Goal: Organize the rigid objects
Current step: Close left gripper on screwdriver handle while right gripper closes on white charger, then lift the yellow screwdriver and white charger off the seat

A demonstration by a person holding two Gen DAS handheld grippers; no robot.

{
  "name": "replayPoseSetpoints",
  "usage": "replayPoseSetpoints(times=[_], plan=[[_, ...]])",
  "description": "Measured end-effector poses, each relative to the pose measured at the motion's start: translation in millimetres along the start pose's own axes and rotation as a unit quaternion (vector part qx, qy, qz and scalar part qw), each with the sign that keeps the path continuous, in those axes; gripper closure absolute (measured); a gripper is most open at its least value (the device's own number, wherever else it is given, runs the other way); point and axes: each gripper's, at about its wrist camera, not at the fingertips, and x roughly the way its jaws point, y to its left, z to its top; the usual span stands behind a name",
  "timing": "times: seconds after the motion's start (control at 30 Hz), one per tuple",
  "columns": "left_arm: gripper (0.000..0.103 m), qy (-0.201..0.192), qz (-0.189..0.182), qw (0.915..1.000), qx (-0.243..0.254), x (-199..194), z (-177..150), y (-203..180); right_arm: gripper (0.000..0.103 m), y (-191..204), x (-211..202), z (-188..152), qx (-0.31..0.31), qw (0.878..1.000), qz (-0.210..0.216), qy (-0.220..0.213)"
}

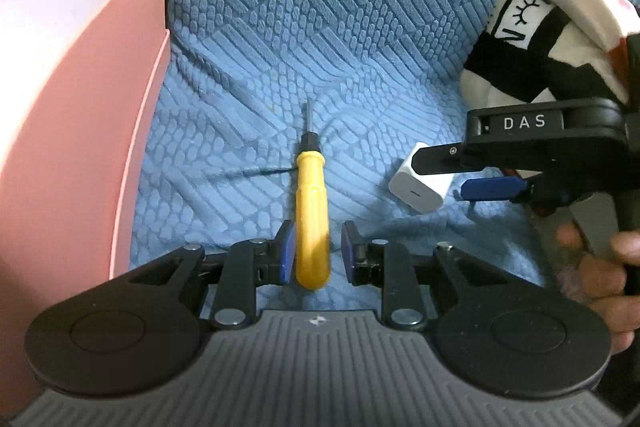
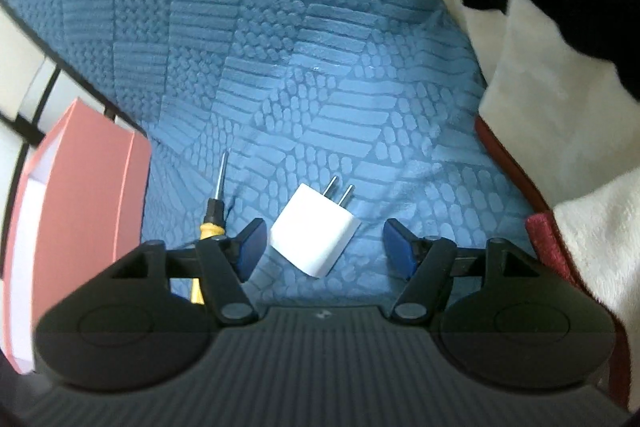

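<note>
Alongside, pink box [image 1: 80, 107], contents hidden, yellow screwdriver [image 1: 311, 211] outside

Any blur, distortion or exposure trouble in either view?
Left wrist view: fisheye bends the pink box; the person's hand and the yellow screwdriver handle are smeared. Right wrist view: white charger nearly overexposed, edges soft.

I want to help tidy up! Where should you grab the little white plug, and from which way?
Grab the white plug across its two flat sides, coming down from above. It lies flat on the blue cover with its metal prongs pointing away, so keep the fingers off those. The right gripper already hangs over it, jaws open on either side, so it looks well placed to close on the body.
</note>
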Motion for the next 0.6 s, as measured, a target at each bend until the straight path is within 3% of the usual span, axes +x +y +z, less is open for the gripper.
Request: replayPoseSetpoints(times=[0.17, 0.33, 0.6], plan=[[0.075, -0.008, 0.008, 0.9998, 0.017, 4.6, -3.0, -0.6, 0.036, 10.8, 1.0, -0.4, -0.051, 0.998, -0.03, -0.014], [0.083, -0.011, 0.001, 0.9996, 0.026, 6.2, -4.4, -1.1, 0.036, 17.5, 3.9, 2.5, -0.093, 0.995, -0.022, -0.019], [0.084, -0.013, 0.0, 0.9994, 0.033, 2.4, -6.3, -2.9, 0.036, 32.5, 18.1, -0.3, -0.17, 0.984, -0.05, -0.008]])
